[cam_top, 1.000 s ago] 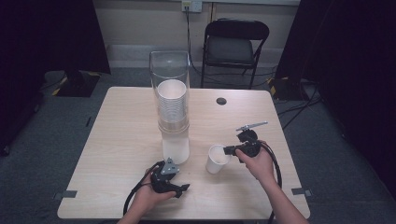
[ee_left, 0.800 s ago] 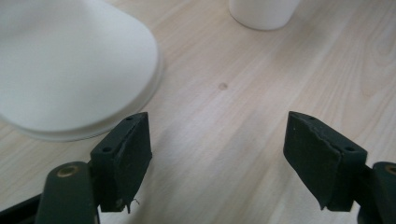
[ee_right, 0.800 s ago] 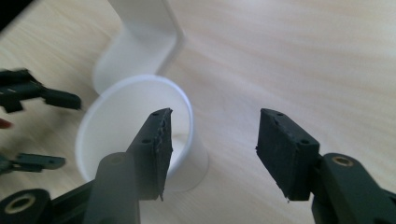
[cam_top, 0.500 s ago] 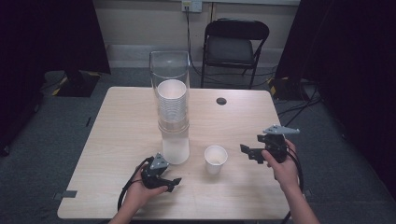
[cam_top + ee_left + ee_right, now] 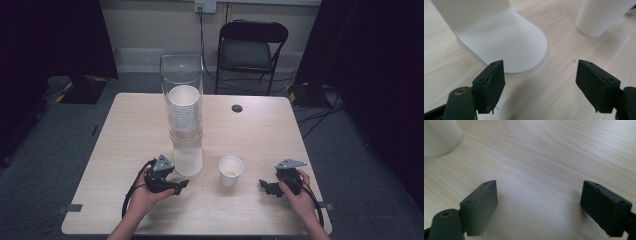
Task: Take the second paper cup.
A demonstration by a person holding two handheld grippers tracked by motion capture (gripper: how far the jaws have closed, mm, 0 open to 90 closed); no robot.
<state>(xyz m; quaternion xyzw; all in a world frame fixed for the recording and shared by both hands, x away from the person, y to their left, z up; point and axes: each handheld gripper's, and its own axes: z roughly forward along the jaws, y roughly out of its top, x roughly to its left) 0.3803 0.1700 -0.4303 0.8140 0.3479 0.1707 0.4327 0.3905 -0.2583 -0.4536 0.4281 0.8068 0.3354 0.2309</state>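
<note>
Overhead, the paper cup (image 5: 231, 169) stands upright on the table (image 5: 125, 130), between the cup dispenser's (image 5: 185, 125) white base and the right gripper (image 5: 270, 187). Each gripper view shows jaws apart, empty; left gripper (image 5: 178, 186) sits beside that base.

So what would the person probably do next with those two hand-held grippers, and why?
Probably reach the right hand-held gripper up to the bottom of the cup stack in the clear dispenser for another cup. One paper cup already stands alone on the table, both hand-held grippers are open and empty, and the left hand-held gripper sits beside the dispenser's white base.
</note>
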